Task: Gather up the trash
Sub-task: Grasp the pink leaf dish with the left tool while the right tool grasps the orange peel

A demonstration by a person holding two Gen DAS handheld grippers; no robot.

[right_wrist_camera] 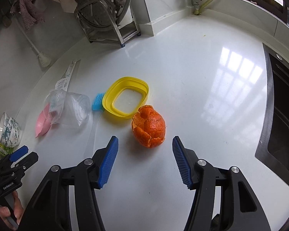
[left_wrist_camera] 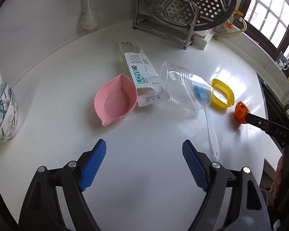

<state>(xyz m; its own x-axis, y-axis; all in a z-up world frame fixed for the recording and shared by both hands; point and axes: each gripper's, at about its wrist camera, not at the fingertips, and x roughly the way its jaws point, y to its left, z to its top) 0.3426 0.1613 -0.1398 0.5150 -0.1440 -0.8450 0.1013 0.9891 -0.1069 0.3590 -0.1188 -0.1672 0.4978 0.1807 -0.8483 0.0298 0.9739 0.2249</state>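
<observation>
Orange peel (right_wrist_camera: 148,126) sits whole ahead of my spread right gripper (right_wrist_camera: 145,160); left view, its gripper (left_wrist_camera: 144,165) spread, shows the peel half hidden

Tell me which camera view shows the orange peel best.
The right wrist view. There the orange peel sits whole and unobstructed on the counter, just ahead of the open right gripper. In the left wrist view the peel is small, near the right edge, and partly covered by the right gripper's finger.
</observation>
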